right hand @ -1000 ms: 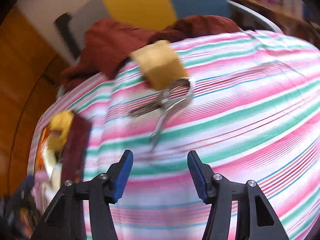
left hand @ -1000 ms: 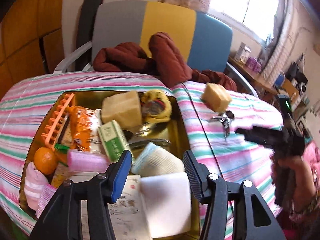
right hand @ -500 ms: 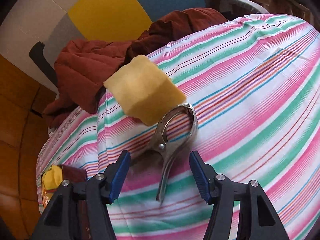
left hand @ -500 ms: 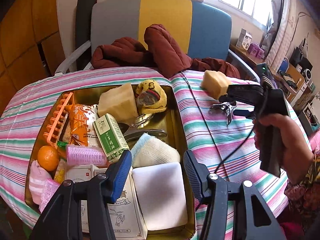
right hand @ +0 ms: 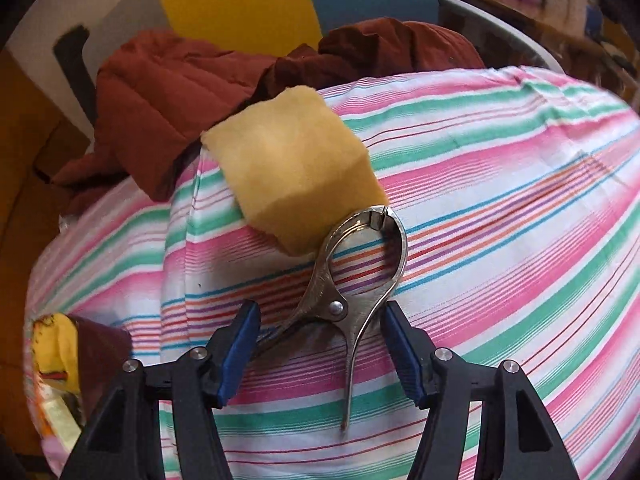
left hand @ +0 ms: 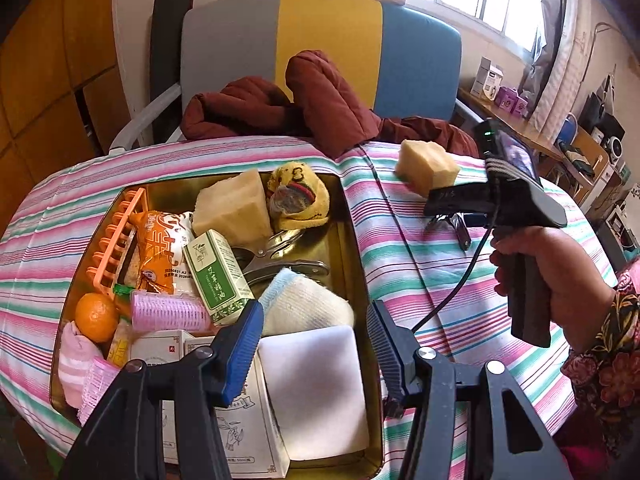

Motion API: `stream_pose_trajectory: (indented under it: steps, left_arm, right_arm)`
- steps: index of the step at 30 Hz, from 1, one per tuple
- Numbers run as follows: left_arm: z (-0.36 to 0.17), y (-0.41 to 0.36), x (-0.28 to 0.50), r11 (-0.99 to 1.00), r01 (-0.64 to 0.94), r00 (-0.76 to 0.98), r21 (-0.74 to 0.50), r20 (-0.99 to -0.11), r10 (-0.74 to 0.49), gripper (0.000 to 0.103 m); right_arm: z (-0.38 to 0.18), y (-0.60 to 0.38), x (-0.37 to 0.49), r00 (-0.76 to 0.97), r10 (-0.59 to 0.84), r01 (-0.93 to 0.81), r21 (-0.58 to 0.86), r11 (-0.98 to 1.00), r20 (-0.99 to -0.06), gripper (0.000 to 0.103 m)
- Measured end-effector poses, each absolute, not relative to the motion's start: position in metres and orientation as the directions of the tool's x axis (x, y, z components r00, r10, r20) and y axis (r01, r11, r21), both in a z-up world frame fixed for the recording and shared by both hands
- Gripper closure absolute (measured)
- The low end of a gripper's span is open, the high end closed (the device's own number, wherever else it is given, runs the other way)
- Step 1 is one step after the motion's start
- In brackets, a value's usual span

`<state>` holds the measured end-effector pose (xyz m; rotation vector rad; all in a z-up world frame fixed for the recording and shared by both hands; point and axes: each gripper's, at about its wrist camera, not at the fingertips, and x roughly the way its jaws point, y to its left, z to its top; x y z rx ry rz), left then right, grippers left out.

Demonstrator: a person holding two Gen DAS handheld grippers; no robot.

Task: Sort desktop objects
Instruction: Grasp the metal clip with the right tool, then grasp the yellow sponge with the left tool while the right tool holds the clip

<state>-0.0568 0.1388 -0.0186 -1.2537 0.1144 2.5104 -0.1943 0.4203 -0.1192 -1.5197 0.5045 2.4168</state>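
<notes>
A gold tin (left hand: 354, 240) on the striped cloth holds several things: a tan sponge block (left hand: 232, 208), a green box (left hand: 216, 272), a pink roller (left hand: 168, 312), an orange (left hand: 96, 316) and a white pad (left hand: 316, 384). My left gripper (left hand: 314, 320) hovers open above the pad and a folded towel (left hand: 308, 304). To the right of the tin lie a yellow sponge (right hand: 296, 160) and a metal clip (right hand: 338, 306) touching it. My right gripper (right hand: 320, 316) stands open with the clip's pivot and handles between its fingers; the pads do not press on it. A hand (left hand: 560, 280) holds that gripper.
A dark red jacket (left hand: 320, 108) is draped over the table's far edge from a grey, yellow and blue chair (left hand: 328, 40). A black cable (left hand: 452, 296) trails across the cloth beside the tin. Shelves with boxes (left hand: 508, 92) stand at the far right.
The right gripper has closed in on the sponge and clip, and its fingers now straddle the clip. The left gripper has barely moved over the tin.
</notes>
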Motion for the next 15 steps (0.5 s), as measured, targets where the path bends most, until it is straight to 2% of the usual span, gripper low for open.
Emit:
stream_pose_trajectory:
  steps: [4,7,9,15]
  left_arm:
    - [-0.016,0.140,-0.055,-0.939,-0.336,-0.563,-0.071,-0.784,0.261,0.048]
    - [-0.016,0.140,-0.056,-0.939,-0.334,-0.558,-0.081,-0.786,0.267,0.048]
    - [-0.015,0.142,-0.057,-0.937,-0.337,-0.555,-0.093,-0.784,0.278,0.048]
    - [-0.010,0.165,-0.058,-0.919,-0.385,-0.546,-0.089,-0.781,0.304,0.048]
  right_arm:
    - [-0.121,0.414,-0.192,-0.420,0.080,-0.323,0.066,-0.944,-0.904,0.043]
    - [-0.120,0.422,-0.179,-0.432,0.068,-0.290,0.067,-0.955,-0.899,0.053]
    - [-0.119,0.431,-0.169,-0.433,0.047,-0.269,0.080,-0.960,-0.900,0.061]
    - [-0.120,0.475,-0.136,-0.442,-0.067,-0.264,0.200,-0.944,-0.895,0.065]
